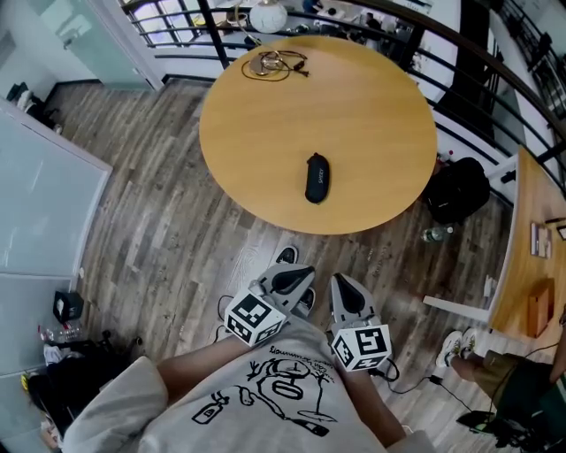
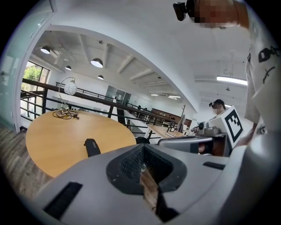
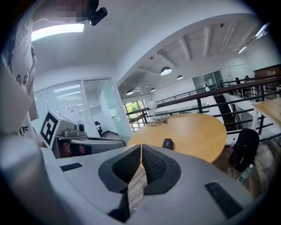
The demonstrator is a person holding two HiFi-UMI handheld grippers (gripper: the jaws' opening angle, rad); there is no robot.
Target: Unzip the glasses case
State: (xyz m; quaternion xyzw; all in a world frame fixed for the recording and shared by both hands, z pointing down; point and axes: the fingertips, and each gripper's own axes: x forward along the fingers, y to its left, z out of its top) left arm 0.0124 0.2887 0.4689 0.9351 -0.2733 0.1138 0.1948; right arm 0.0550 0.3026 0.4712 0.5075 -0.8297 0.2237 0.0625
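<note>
My left gripper (image 1: pixel 296 276) and right gripper (image 1: pixel 347 292) are both closed and empty. The glasses case (image 1: pixel 317 177) lies well ahead of them on the round wooden table (image 1: pixel 380 106). Plank floor (image 1: pixel 159 239) below, railing (image 1: pixel 177 31) beyond.

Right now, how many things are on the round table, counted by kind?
glasses case: 1
cable tangle: 1
lamp: 1
Total: 3
</note>
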